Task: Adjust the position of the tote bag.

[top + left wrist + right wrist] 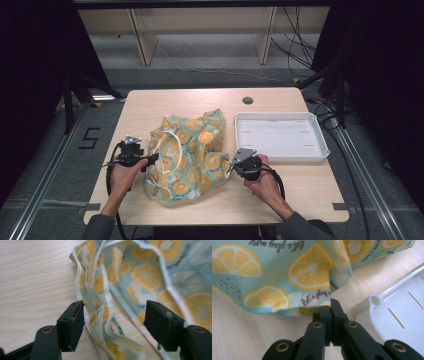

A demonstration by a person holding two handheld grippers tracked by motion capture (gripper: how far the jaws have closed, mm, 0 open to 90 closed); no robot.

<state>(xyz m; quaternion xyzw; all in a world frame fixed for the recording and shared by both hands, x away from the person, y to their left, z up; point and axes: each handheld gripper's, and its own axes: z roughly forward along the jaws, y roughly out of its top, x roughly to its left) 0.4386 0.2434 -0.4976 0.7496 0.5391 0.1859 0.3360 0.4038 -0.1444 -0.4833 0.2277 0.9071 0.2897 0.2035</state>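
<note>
A mint-green cloth bag (192, 150) printed with orange lemon slices lies crumpled in the middle of the wooden table (165, 102). My left gripper (149, 161) is at the bag's left edge. In the left gripper view it (115, 312) stands open, with the bag's white straps (100, 290) and hem lying loose between the jaws, and the pads do not press on them. At the bag's right edge, my right gripper (232, 164) is shut on the fabric. In the right gripper view its jaws (330, 306) pinch the hem of the bag (274, 270) just under the printed lettering.
A white plastic tray (280, 116) with slots in its floor sits at the right of the table, close to my right gripper, and its corner (375, 301) is in the right gripper view. A round cable hole (247, 100) is near the far edge.
</note>
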